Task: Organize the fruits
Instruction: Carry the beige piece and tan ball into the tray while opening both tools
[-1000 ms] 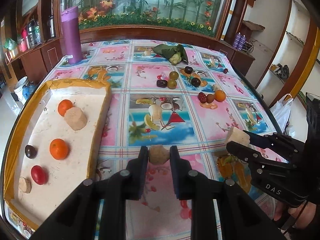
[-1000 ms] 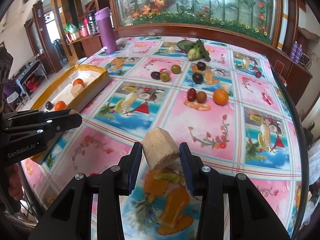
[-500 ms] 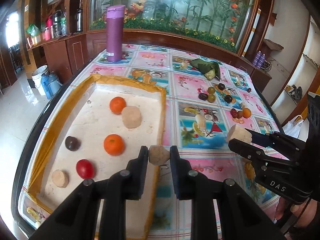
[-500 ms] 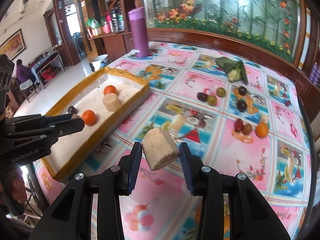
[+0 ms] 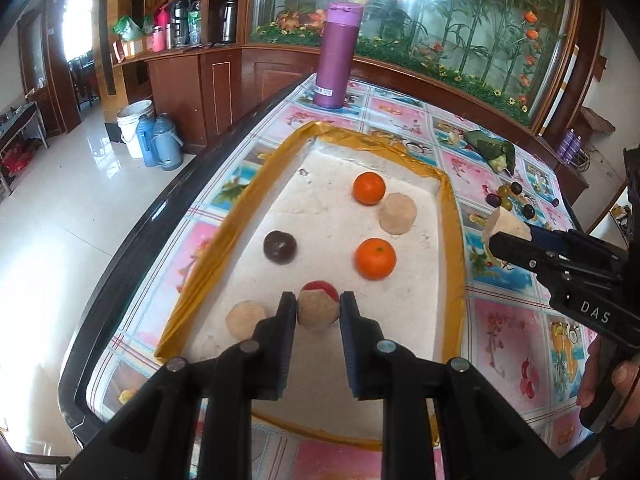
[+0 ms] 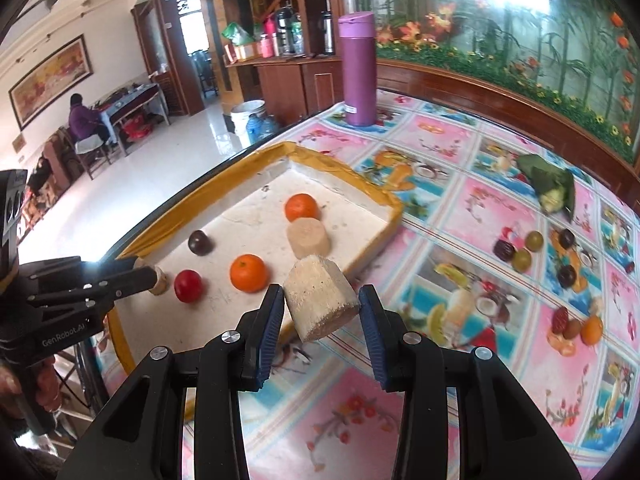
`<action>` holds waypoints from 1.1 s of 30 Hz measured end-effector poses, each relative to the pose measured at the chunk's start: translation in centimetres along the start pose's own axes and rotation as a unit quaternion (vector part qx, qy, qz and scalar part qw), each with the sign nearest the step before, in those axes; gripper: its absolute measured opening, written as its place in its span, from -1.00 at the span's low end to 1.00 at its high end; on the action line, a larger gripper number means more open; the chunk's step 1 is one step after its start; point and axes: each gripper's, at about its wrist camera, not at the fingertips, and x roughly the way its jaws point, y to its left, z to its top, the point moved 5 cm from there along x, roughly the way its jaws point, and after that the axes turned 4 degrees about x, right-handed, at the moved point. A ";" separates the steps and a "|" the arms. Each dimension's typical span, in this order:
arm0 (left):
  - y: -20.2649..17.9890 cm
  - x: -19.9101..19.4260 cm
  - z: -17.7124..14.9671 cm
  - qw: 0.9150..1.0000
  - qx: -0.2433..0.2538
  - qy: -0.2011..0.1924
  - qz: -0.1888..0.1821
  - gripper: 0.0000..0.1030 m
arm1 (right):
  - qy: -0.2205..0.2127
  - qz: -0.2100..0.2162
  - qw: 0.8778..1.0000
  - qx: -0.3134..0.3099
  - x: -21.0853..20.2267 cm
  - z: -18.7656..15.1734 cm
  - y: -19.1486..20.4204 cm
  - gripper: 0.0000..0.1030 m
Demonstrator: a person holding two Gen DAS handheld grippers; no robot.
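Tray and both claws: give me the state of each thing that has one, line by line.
Left claw: shut on a small tan round piece, over the tray.
Right claw: shut on a tan cylinder piece, beside the tray.
Tray: holds two oranges, a red fruit, a dark fruit, two tan pieces.
Purple flask: upright, lid closed.
Loose fruits: still on the tablecloth.
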 end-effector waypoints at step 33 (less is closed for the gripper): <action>-2.2 4.2 -2.4 0.998 0.028 0.054 -0.007 -0.52 | 0.072 0.002 0.996 -0.061 8.4 0.7 2.0 -0.27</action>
